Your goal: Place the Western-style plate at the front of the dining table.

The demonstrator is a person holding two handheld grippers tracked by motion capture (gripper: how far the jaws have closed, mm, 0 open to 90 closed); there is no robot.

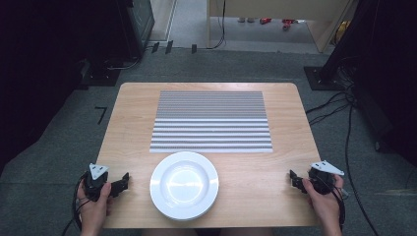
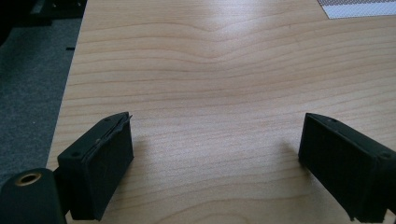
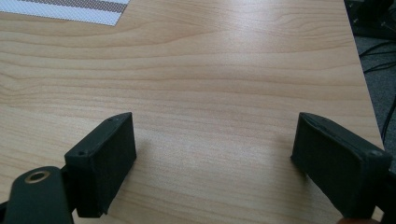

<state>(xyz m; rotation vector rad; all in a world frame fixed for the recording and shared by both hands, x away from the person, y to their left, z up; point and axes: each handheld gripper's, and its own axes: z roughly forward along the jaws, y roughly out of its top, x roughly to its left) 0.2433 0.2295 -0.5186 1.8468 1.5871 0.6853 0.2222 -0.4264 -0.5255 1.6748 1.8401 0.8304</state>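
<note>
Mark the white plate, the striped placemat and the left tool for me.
white plate (image 1: 184, 184), high view, on its shallow centre well.
striped placemat (image 1: 211, 121), high view, middle of the mat.
left tool (image 1: 125, 179), high view, midway between its open jaw tips.

You've got a light wooden table (image 1: 275, 172) sitting on grey carpet (image 1: 59, 123). Black cables (image 1: 339, 105) snake across the floor off to the right, and dark equipment stands (image 1: 133, 24) sit behind the table's far-left corner.
</note>
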